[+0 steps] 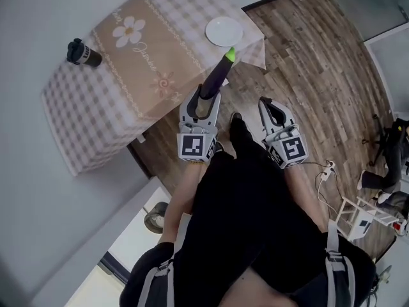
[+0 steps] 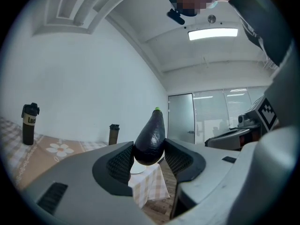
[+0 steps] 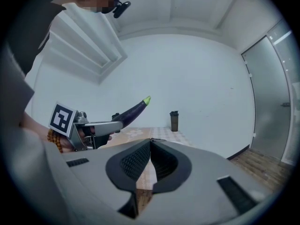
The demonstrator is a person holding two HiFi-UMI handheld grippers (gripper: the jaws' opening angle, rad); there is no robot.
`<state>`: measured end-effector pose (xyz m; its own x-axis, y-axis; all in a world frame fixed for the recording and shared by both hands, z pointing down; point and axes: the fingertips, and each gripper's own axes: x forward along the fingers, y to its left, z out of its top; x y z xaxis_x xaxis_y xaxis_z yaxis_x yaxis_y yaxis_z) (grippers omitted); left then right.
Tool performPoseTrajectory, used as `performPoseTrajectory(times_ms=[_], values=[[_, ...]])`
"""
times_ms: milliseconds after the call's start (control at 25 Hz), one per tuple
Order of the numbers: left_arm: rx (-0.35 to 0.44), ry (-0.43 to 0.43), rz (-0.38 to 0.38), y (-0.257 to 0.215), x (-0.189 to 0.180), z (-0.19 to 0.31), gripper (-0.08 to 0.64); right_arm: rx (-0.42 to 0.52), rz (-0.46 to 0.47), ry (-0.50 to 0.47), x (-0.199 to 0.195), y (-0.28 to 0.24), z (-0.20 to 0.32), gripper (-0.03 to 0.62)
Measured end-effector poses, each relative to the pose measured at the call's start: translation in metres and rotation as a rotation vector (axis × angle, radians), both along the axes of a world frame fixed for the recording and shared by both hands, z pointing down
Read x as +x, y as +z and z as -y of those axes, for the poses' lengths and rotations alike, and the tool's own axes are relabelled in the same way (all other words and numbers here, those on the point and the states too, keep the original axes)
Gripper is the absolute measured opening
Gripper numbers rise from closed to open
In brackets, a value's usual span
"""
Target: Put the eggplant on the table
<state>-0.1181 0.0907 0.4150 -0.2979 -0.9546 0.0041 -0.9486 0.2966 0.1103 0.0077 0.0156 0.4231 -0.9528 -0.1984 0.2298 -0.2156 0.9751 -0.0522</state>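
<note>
Eggplant (image 1: 216, 75), dark purple with a green tip, sits clamped by its thick end in the left tongs (image 1: 204, 100). Both pads press against its sides, and its narrow end points ahead toward the surface (image 1: 83, 107). It is in the air over the wooden floor (image 1: 307, 62), not resting on anything. In the head view its green tip reaches the hanging edge of the checked cloth (image 1: 67, 133) at the near corner.

The right tongs (image 1: 273, 110) are clenched on nothing, with the pads meeting at the tips. They are held beside the left pair, over the floor and just off the corner of the surface.

A white plate (image 1: 224, 31) lies on that corner, just beyond the eggplant's tip and closest to it of all the things there. A beige runner (image 1: 137, 56) with a daisy print crosses the middle of the cloth. A dark bottle (image 1: 83, 54) stands at the wall-side edge, well apart from the plate. A dark tumbler (image 2: 114, 134) stands at the far end.

The person's legs, in black, fill the lower part of the head view. To the right on the floor are a white cable (image 1: 329, 168) and a small white frame (image 1: 358, 219), well apart from both tongs.
</note>
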Motion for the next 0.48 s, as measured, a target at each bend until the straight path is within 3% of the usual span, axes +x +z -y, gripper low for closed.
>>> performPoseTrajectory(times_ms=[320,480], values=[[-0.051,-0.005,0.001,0.015,-0.059,0.082,0.215,-0.023,0.015,-0.032,-0.063,0.01,0.085,0.006],[-0.066,0.037,0.026,0.007,-0.079,0.108,0.213,-0.041,0.028,-0.042,-0.088,0.011,0.113,0.006]])
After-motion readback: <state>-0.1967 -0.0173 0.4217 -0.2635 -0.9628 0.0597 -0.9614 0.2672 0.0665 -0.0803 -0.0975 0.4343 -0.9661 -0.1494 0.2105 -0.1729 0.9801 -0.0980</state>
